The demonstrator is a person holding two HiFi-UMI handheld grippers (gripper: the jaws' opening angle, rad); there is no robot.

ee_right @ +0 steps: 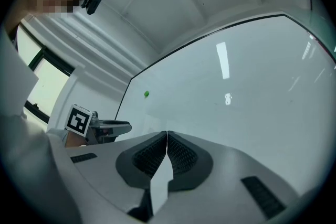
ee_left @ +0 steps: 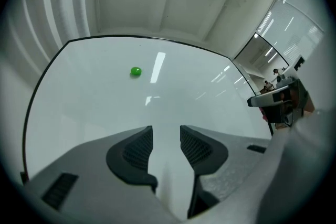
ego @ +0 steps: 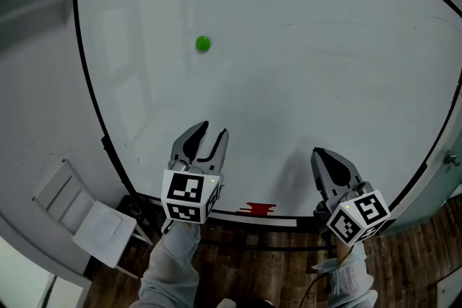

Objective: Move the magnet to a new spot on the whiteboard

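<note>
Head view: we are facing the whiteboard (ego: 310, 61), which is filling most of the frame. We are holding the left gripper (ego: 214, 130) in front of the board's lower middle, with its jaws standing apart and nothing between them. The left gripper view is showing only bare board through the gap. We are holding the right gripper (ego: 317, 153) to its right, near the board's lower edge, with its jaws pressed together and empty. A red object (ego: 258, 209) is lying on the ledge (ego: 289, 221) under the board, between the two grippers. The green magnet (ego: 203, 44) is sitting on the board's upper left area, above the left gripper and well apart from both.
</note>
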